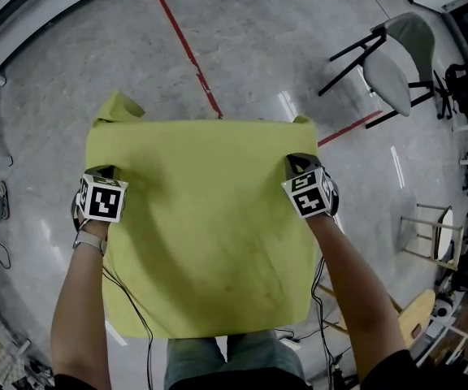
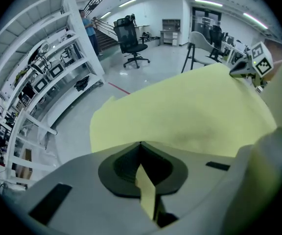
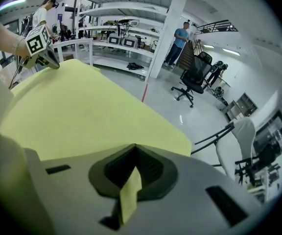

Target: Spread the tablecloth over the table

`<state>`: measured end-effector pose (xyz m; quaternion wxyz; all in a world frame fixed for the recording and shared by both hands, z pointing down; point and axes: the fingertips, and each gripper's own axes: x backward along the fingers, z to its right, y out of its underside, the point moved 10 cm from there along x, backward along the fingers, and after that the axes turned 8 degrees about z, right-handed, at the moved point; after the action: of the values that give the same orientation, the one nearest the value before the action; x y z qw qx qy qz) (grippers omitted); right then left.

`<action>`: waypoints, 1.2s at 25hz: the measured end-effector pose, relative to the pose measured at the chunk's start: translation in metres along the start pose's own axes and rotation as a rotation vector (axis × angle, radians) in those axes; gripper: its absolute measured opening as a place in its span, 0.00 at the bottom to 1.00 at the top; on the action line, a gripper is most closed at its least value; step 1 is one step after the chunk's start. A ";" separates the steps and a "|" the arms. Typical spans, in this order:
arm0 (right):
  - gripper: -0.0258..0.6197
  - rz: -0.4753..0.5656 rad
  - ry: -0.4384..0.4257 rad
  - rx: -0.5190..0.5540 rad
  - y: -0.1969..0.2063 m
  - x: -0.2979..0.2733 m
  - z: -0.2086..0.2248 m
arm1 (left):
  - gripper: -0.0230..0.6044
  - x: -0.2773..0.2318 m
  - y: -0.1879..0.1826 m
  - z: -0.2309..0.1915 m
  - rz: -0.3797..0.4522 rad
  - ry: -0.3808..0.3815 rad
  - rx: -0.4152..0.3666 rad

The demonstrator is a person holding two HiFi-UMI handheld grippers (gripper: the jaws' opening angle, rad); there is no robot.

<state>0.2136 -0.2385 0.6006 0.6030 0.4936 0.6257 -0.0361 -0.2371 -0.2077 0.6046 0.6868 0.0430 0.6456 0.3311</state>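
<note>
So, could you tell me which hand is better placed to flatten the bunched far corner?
Likely left: the left tool grips the tablecloth near its bunched far-left corner; the right tool holds the opposite edge.

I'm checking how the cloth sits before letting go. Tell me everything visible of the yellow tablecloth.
The tablecloth is a plain yellow-green sheet, thin and fabric-like, roughly square, spread nearly flat with faint darker patches. Its far left corner is rumpled upward. The left gripper and right gripper are each shut on a pinched fold at opposite side edges. What lies under it is hidden.
</note>
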 end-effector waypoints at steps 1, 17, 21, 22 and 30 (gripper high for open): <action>0.05 -0.007 0.005 0.003 -0.003 -0.002 0.001 | 0.05 -0.002 -0.003 -0.002 -0.002 -0.002 -0.008; 0.05 0.016 0.047 -0.012 -0.035 -0.035 0.038 | 0.05 -0.034 -0.055 -0.036 0.106 -0.017 0.098; 0.05 0.035 0.067 -0.031 -0.038 -0.039 0.042 | 0.05 -0.037 -0.058 -0.042 0.162 -0.012 0.137; 0.05 0.035 0.065 -0.049 -0.038 -0.040 0.042 | 0.05 -0.036 -0.056 -0.043 0.173 -0.012 0.154; 0.05 0.113 0.068 -0.042 -0.023 -0.008 0.023 | 0.05 -0.012 -0.028 -0.006 0.162 -0.016 -0.018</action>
<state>0.2135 -0.2697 0.5884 0.5929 0.5162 0.6174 0.0280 -0.2303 -0.2378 0.5998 0.6634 0.0916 0.6313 0.3912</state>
